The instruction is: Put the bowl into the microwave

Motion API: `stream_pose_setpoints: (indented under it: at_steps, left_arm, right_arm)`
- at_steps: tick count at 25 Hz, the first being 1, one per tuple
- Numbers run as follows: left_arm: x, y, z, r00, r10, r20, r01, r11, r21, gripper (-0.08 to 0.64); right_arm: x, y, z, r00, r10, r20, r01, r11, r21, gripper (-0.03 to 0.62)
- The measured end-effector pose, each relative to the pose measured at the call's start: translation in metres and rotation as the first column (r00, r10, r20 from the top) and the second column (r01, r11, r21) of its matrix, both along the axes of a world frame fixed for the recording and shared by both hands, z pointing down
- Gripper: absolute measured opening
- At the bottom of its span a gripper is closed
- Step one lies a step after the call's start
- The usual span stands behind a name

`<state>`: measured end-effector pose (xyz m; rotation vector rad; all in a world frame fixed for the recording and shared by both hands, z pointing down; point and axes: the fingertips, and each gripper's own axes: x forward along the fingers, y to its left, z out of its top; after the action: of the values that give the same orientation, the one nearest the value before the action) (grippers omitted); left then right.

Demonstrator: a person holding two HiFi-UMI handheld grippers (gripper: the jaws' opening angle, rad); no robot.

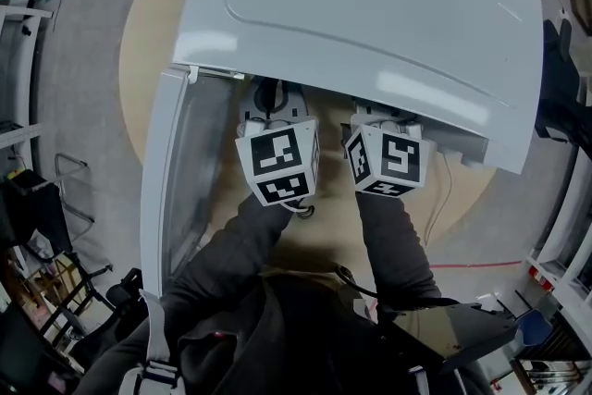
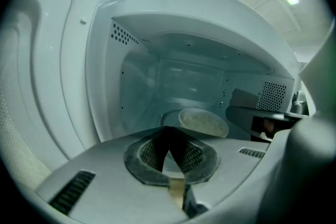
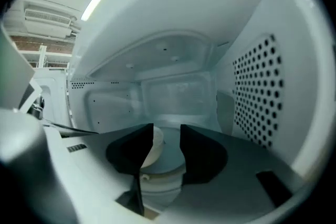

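Inside the one microwave (image 1: 370,14) on the round counter (image 1: 139,51), a single bowl (image 2: 203,123) sits on the turntable (image 3: 170,165). It is the only thing in the cavity. Its inside looks pale and speckled, and you cannot tell whether that is food. The one door (image 1: 162,171) stands swung open at your left. You have two grippers at the mouth of the cavity, side by side under the top panel. Your left gripper (image 2: 168,136) has its jaws closed tip to tip with nothing between them. Your right gripper (image 3: 167,139) has its jaws standing apart. The bowl's rim shows in the gap, just beside the left jaw, and the pads do not press on it.
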<state>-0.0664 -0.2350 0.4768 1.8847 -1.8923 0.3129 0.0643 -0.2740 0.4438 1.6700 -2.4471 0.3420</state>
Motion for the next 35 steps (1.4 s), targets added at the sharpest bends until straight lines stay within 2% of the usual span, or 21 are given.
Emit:
stream_pose_setpoints:
  at_steps: [5,10,14,18,23,25,29,35]
  left_arm:
    - [-0.003,0.018,-0.009,1.0,-0.014,0.02,0.014,1.0,0.008,0.009]
    - [-0.005,0.044,-0.025,0.998,-0.04,0.039,0.039,0.999,0.032,0.009]
    - [0.006,0.083,-0.034,0.998,0.003,0.068,-0.005,0.999,0.038,0.009]
    - [0.016,0.132,-0.052,0.995,0.055,0.084,-0.06,0.997,0.058,0.009]
    - [0.03,0.182,-0.092,0.991,0.116,0.072,-0.124,0.984,0.125,0.009]
    - [0.041,0.201,-0.104,0.985,0.157,0.07,-0.165,0.976,0.14,0.009]
    - [0.055,0.225,-0.13,0.97,0.231,0.079,-0.242,0.953,0.184,0.009]
    - [0.049,0.232,-0.184,0.953,0.273,0.132,-0.301,0.902,0.31,0.009]
  right_arm:
    - [-0.002,0.032,-0.004,0.999,-0.026,0.037,0.026,1.0,-0.015,0.146]
    - [-0.001,0.074,-0.003,0.993,-0.055,0.107,0.063,0.995,-0.074,0.146]
    - [-0.003,0.119,-0.007,0.983,-0.111,0.149,0.129,0.985,-0.114,0.146]
    - [-0.009,0.172,-0.025,0.954,-0.188,0.234,0.225,0.964,-0.139,0.146]
    - [-0.011,0.225,-0.068,0.919,-0.264,0.294,0.302,0.949,-0.093,0.144]
    - [-0.011,0.242,-0.085,0.91,-0.293,0.293,0.324,0.944,-0.064,0.138]
    - [-0.014,0.267,-0.117,0.915,-0.317,0.25,0.324,0.946,0.012,0.036]
    - [-0.023,0.273,-0.16,0.927,-0.293,0.235,0.272,0.955,0.118,0.028]
